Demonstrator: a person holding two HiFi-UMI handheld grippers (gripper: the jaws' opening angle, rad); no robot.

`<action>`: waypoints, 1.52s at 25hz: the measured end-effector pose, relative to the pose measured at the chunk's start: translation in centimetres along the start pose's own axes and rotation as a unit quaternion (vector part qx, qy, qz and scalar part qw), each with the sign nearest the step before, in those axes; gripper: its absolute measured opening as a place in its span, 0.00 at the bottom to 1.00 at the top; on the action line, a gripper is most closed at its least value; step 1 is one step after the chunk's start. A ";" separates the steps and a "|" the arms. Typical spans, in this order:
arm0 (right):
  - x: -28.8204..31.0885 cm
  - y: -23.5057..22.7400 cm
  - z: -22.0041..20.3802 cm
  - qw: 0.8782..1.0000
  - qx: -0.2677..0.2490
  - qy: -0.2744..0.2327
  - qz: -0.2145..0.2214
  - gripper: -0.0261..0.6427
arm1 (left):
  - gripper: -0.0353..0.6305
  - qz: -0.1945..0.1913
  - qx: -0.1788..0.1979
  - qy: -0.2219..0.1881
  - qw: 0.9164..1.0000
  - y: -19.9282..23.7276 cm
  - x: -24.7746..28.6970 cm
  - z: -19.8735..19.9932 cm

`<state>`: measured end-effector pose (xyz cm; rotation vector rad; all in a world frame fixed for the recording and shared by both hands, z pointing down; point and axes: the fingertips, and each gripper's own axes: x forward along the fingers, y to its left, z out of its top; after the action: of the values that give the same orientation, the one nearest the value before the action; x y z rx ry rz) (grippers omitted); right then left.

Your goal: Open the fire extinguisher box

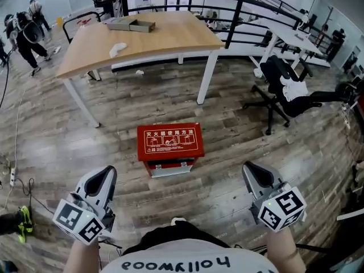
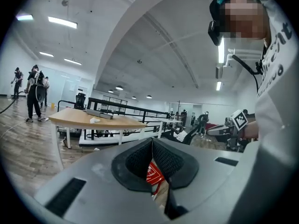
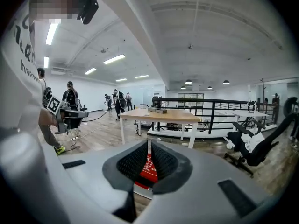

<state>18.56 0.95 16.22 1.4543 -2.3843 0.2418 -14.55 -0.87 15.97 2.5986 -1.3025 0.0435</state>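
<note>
A red fire extinguisher box (image 1: 169, 146) stands on the wooden floor ahead of me, lid closed, with white instruction print on top and a grey front panel. My left gripper (image 1: 106, 177) hangs near and to the left of it, jaws shut and empty. My right gripper (image 1: 253, 174) hangs near and to the right, also shut and empty. Neither touches the box. In the left gripper view a sliver of the red box (image 2: 152, 174) shows below the closed jaws. The right gripper view shows the red box (image 3: 148, 168) the same way, behind its closed jaws.
A wooden table (image 1: 142, 38) with white legs stands beyond the box, with a flat grey tray (image 1: 132, 24) on it. A black office chair (image 1: 284, 90) sits at the right. Black railings run along the back. People (image 1: 25, 36) stand at the far left; cables lie on the floor at left.
</note>
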 end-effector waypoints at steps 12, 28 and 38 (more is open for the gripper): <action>8.9 -2.9 -1.6 0.998 -0.003 0.060 0.018 0.06 | 0.06 -0.019 0.059 0.077 0.995 4.0 4.7 -3.9; 16.8 -6.3 -5.6 0.992 -0.072 0.069 -0.072 0.06 | 0.41 -0.072 0.242 0.182 0.950 10.5 11.2 -12.6; 23.8 -3.3 -19.2 0.957 -0.280 0.074 0.006 0.30 | 0.41 0.014 0.274 0.175 0.945 10.1 15.7 -26.3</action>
<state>15.17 -14.29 42.71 1.1085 -2.0996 -0.2934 -11.04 -13.25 45.54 2.8084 -1.3315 0.9555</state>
